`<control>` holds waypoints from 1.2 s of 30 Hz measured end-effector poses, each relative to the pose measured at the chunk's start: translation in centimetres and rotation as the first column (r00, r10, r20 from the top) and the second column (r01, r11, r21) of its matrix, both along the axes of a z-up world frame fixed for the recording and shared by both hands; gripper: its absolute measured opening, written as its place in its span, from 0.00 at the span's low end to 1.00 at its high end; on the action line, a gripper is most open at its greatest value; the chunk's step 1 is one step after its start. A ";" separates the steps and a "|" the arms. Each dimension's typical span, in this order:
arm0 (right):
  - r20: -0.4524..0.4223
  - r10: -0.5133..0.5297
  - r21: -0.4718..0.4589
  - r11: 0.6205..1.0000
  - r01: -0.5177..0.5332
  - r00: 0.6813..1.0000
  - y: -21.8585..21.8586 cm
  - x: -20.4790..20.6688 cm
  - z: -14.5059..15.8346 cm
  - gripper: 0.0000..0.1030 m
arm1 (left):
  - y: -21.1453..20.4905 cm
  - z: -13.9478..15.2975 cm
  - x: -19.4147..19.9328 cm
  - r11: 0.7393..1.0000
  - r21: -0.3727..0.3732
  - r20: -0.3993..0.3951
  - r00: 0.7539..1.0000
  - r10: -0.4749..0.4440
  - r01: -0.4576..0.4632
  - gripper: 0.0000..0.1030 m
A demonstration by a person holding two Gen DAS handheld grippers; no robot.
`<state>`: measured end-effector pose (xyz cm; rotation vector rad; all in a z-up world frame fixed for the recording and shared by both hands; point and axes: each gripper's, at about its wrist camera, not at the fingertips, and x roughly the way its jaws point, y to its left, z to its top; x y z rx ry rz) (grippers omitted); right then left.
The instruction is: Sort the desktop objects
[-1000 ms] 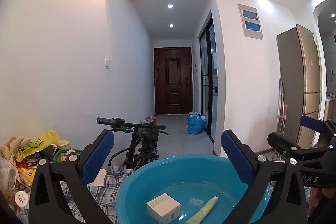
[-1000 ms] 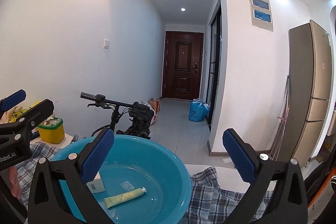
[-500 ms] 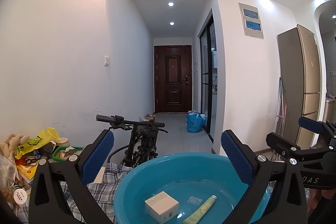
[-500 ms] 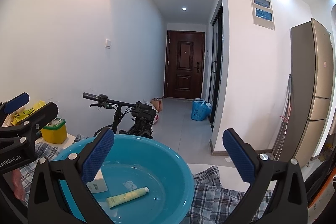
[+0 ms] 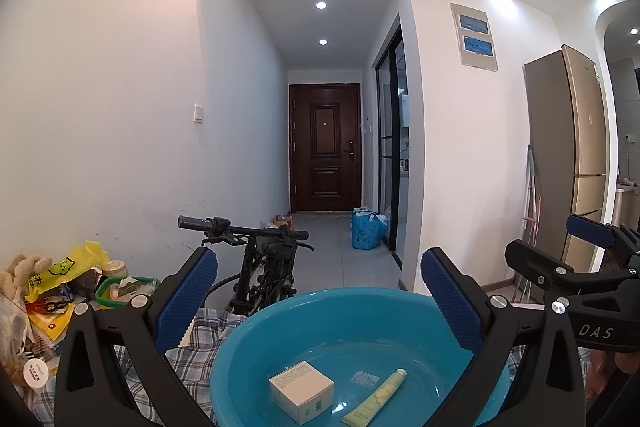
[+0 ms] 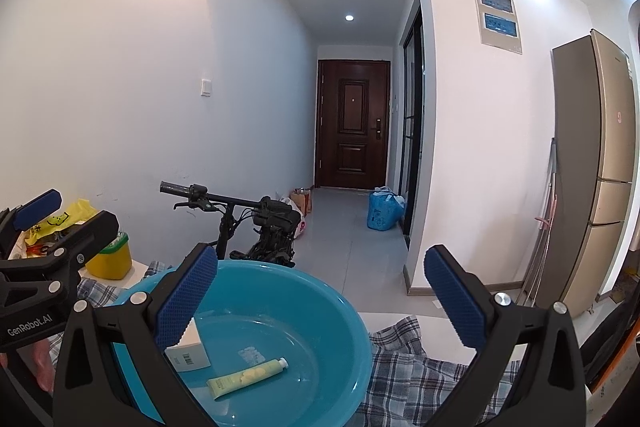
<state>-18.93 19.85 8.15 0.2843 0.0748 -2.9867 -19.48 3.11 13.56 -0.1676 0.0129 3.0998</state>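
Note:
A blue plastic basin stands on a plaid cloth and holds a white box and a pale green tube. My left gripper is open and empty, raised above the basin's near side. My right gripper is open and empty, to the right of the left one, over the basin. The box and the tube also show in the right wrist view. Each gripper shows in the other's view, the right gripper's body at the right edge and the left gripper's body at the left edge.
A clutter pile with a yellow bag, a plush toy and a green-rimmed tub lies at the table's left. A yellow tub sits there too. A bicycle stands behind the table. A fridge is at the right.
Both grippers have tilted or risen slightly, so the basin and its contents sit a little lower and leftward in the views. Both stay open and empty.

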 end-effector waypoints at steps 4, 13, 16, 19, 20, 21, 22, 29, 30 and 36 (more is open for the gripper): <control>0.002 0.001 0.000 1.000 -0.001 1.000 0.1 0.3 0.3 1.00 | 0.1 0.4 0.4 1.000 0.004 -0.013 1.000 0.000 0.000 1.00; -0.025 0.010 -0.034 0.999 -0.011 1.000 0.8 0.7 0.8 1.00 | 1.3 0.9 1.4 0.999 -0.014 -0.033 0.999 -0.033 0.033 1.00; -0.018 0.022 -0.075 0.997 -0.023 1.000 1.5 0.6 1.0 1.00 | 2.1 0.6 1.5 0.999 -0.024 -0.052 0.998 -0.026 0.024 1.00; -0.022 0.015 -0.092 0.996 -0.017 1.000 2.2 0.8 1.2 1.00 | 2.7 0.3 1.3 0.999 -0.010 -0.024 0.999 -0.038 0.037 1.00; -0.023 0.016 -0.095 0.995 -0.018 1.000 2.3 0.9 1.2 1.00 | 2.9 0.3 1.2 0.999 -0.014 -0.009 0.999 -0.044 0.044 1.00; -0.026 0.018 -0.098 0.995 -0.020 0.999 2.5 1.0 1.3 1.00 | 3.1 0.3 1.3 0.999 -0.021 -0.001 0.999 -0.046 0.046 1.00; -0.032 0.019 -0.102 0.995 -0.023 0.999 2.7 1.2 1.4 1.00 | 3.2 0.4 1.6 0.999 -0.030 -0.002 0.999 -0.044 0.044 1.00; -0.018 -0.005 -0.029 1.000 0.004 1.000 2.6 2.0 1.6 1.00 | 2.7 2.3 4.0 0.998 -0.050 -0.016 1.000 -0.024 0.023 1.00; -0.025 -0.012 -0.014 1.000 0.012 1.000 2.6 2.6 1.6 1.00 | 2.5 2.5 4.4 0.999 -0.034 -0.023 0.999 -0.022 0.022 1.00; -0.051 -0.021 0.054 0.998 0.024 0.998 1.8 6.6 1.5 1.00 | 2.1 2.9 6.3 0.999 0.013 -0.005 0.999 -0.037 0.037 1.00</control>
